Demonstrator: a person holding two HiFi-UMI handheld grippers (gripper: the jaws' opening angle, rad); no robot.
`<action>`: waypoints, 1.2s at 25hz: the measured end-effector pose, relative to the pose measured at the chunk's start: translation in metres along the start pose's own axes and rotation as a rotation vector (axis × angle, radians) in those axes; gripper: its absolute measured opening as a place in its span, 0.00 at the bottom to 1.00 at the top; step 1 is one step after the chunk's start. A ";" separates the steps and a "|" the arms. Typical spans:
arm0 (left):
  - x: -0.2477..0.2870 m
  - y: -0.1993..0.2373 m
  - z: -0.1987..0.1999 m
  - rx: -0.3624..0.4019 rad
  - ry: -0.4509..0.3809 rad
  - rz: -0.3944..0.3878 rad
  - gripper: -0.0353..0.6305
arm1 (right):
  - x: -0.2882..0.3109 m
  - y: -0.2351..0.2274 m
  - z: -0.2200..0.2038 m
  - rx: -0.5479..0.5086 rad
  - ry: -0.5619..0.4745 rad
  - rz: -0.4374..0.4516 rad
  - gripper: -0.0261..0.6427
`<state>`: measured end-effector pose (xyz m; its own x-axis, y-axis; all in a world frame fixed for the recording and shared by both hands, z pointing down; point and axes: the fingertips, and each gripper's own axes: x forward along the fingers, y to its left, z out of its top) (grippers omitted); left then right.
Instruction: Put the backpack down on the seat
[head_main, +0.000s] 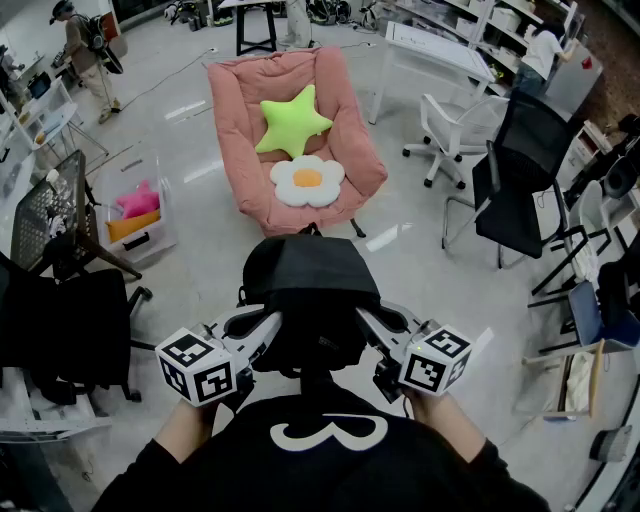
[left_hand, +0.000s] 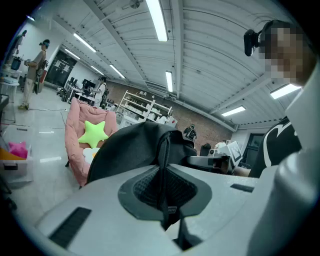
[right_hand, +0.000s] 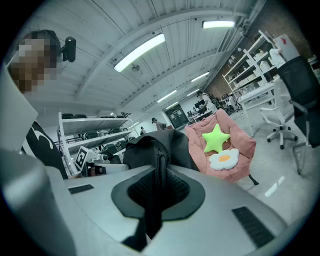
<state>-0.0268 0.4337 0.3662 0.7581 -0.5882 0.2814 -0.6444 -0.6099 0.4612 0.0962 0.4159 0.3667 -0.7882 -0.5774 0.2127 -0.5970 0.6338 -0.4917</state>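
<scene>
A black backpack hangs in the air between my two grippers, held up in front of me above the floor. My left gripper is shut on a black strap of the backpack. My right gripper is shut on another strap of the backpack. The seat is a pink padded chair straight ahead, a short way beyond the bag. A green star cushion and a white egg-shaped cushion lie on it. The chair shows in both gripper views.
A black office chair and a white swivel chair stand to the right. A clear bin with a pink star sits on the left, next to a black mesh chair. People stand at the far left and far right.
</scene>
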 end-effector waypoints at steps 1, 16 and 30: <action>0.005 0.006 0.002 0.000 0.005 0.001 0.09 | 0.005 -0.006 0.002 0.004 0.001 -0.001 0.07; 0.093 0.119 0.046 -0.072 0.051 0.035 0.09 | 0.106 -0.111 0.040 0.052 0.093 0.020 0.07; 0.176 0.206 0.117 -0.070 0.070 0.083 0.09 | 0.191 -0.205 0.108 0.063 0.107 0.056 0.07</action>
<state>-0.0378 0.1419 0.4126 0.7092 -0.5950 0.3781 -0.6985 -0.5204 0.4912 0.0841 0.1208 0.4170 -0.8335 -0.4819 0.2703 -0.5437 0.6284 -0.5564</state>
